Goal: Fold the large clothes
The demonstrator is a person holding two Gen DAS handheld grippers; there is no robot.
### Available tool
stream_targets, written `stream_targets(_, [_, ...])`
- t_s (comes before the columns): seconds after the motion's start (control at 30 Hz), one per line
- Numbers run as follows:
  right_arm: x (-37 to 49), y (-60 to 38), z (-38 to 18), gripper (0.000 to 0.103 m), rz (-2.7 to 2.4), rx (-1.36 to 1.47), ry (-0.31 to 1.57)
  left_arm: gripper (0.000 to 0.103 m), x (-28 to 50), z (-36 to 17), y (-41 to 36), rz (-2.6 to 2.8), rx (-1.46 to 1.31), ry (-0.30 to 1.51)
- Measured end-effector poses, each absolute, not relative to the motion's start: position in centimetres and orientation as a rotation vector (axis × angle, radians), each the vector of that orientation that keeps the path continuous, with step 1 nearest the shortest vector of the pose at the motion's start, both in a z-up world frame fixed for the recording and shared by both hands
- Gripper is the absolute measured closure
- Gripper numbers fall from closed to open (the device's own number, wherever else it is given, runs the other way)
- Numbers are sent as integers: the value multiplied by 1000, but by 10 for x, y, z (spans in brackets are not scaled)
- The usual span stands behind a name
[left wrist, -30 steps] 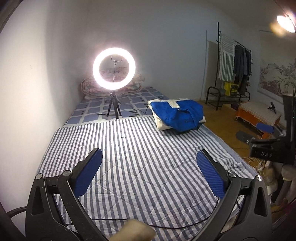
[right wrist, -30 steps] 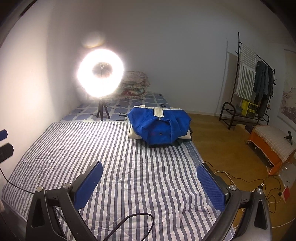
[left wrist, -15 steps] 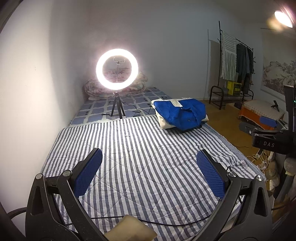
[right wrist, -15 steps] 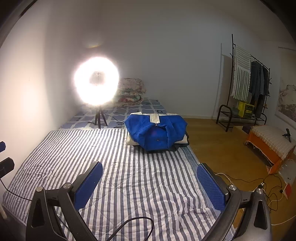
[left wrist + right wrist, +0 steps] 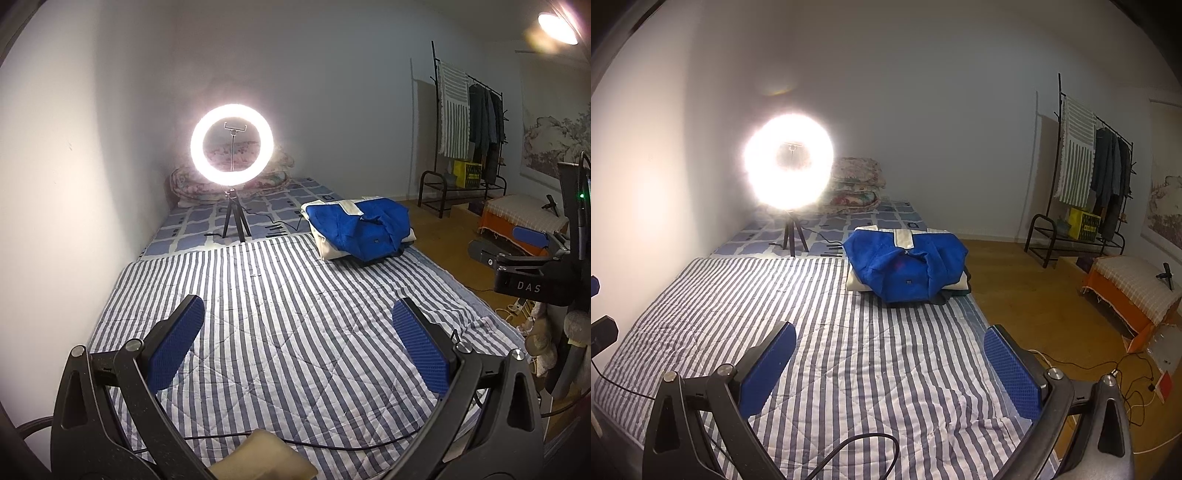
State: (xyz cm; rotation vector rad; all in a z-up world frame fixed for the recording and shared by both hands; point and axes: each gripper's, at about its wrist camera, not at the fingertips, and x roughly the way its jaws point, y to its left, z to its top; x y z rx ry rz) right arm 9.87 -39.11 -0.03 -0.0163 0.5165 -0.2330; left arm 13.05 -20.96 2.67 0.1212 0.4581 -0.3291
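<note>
A bed (image 5: 229, 291) fills the lower and middle part of both frames, its near stretch covered by a blue-and-white striped quilt (image 5: 871, 354) and its far stretch by a blue checked sheet (image 5: 207, 225). Right of centre, at the quilt's far edge, lies a stack of folded clothes (image 5: 905, 266) with a blue garment on top. At upper left of centre a lit ring light (image 5: 232, 147) stands on its small tripod on the checked sheet, with patterned folded bedding (image 5: 855, 184) behind it by the wall, and a black cable (image 5: 332, 441) lies across the quilt's near edge
</note>
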Motion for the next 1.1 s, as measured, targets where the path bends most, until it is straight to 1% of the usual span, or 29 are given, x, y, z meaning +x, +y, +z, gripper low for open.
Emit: stream_targets(1.1, [101,-393,-4,0,-222,-1,529,0,128,29,-209,-325,125,454])
